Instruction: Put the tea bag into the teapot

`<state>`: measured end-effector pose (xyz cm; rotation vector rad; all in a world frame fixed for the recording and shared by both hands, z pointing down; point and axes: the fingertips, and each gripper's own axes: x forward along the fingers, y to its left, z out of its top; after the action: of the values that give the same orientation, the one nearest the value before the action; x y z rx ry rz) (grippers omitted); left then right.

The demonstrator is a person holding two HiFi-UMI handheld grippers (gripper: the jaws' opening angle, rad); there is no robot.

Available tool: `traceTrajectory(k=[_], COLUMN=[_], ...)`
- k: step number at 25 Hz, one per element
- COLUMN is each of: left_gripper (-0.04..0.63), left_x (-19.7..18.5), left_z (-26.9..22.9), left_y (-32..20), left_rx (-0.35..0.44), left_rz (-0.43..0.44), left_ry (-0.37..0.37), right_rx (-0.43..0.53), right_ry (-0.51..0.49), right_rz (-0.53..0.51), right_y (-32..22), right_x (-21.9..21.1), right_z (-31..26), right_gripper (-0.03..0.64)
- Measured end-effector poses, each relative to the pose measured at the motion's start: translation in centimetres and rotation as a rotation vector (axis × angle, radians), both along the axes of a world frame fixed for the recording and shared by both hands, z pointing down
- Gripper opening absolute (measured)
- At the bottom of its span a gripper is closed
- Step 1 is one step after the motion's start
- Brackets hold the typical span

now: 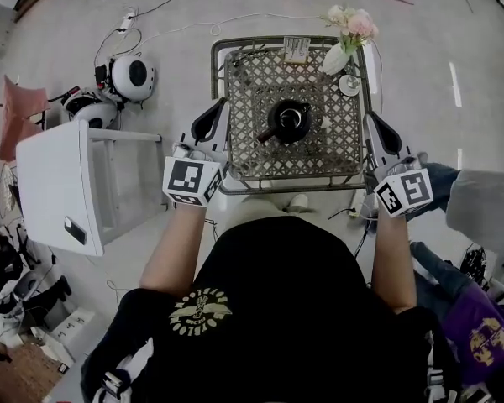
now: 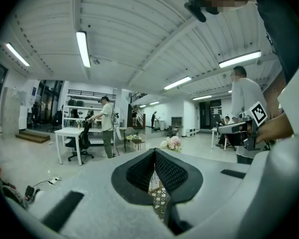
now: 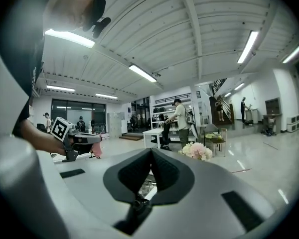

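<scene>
A black teapot (image 1: 287, 121) with its lid on stands in the middle of a small lattice-topped table (image 1: 252, 154). At the table's far edge lies a pale striped packet (image 1: 296, 49), possibly the tea bag. My left gripper (image 1: 208, 122) is held just off the table's left side and my right gripper (image 1: 380, 130) just off its right side. Both point away from me and nothing is between their jaws. In the left gripper view the left gripper (image 2: 155, 154) has its tips together. The right gripper (image 3: 151, 151) is likewise shut in the right gripper view.
A white vase of pink flowers (image 1: 346, 32) and a small round dish (image 1: 349, 85) sit at the table's far right corner. A white side table (image 1: 67, 187) stands to my left. Round white devices (image 1: 133, 76) and cables lie on the floor. A person's grey sleeve (image 1: 487, 208) is at the right.
</scene>
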<state>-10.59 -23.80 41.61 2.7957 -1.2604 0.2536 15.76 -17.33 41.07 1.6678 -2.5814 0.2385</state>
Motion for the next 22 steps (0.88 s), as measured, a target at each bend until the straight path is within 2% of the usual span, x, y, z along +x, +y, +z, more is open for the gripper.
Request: traceTrajectory(k=[9, 12, 16, 19, 22], left_gripper=[-0.003, -0.003, -0.003, -0.003, -0.003], left_x=[2.7, 3.5, 4.2, 4.1, 4.6], left_z=[2.5, 3.3, 4.3, 4.9, 5.2], left_y=[-2.9, -3.1, -2.6, -2.7, -2.2], left_rx=[-0.041, -0.075, -0.105, -0.166, -0.17], left_rz=[0.105, 0.103, 0.1, 0.053, 0.019], left_ry=[0.049, 0.077, 0.071, 0.132, 0.121], right_rx=[-0.015, -0.034, -0.065, -0.078, -0.101], right_ry=[0.079, 0.101, 0.091, 0.097, 0.096], right_rz=[0.048, 0.048, 0.033, -0.001, -0.048], right_y=[-1.3, -1.5, -1.7, -2.2, -2.4], right_x=[-0.5, -0.2, 0.0, 0.1, 0.4], right_z=[-0.1, 0.5, 1.9, 3.1, 4.7], right_gripper=[0.006, 0.006, 0.006, 0.008, 0.008])
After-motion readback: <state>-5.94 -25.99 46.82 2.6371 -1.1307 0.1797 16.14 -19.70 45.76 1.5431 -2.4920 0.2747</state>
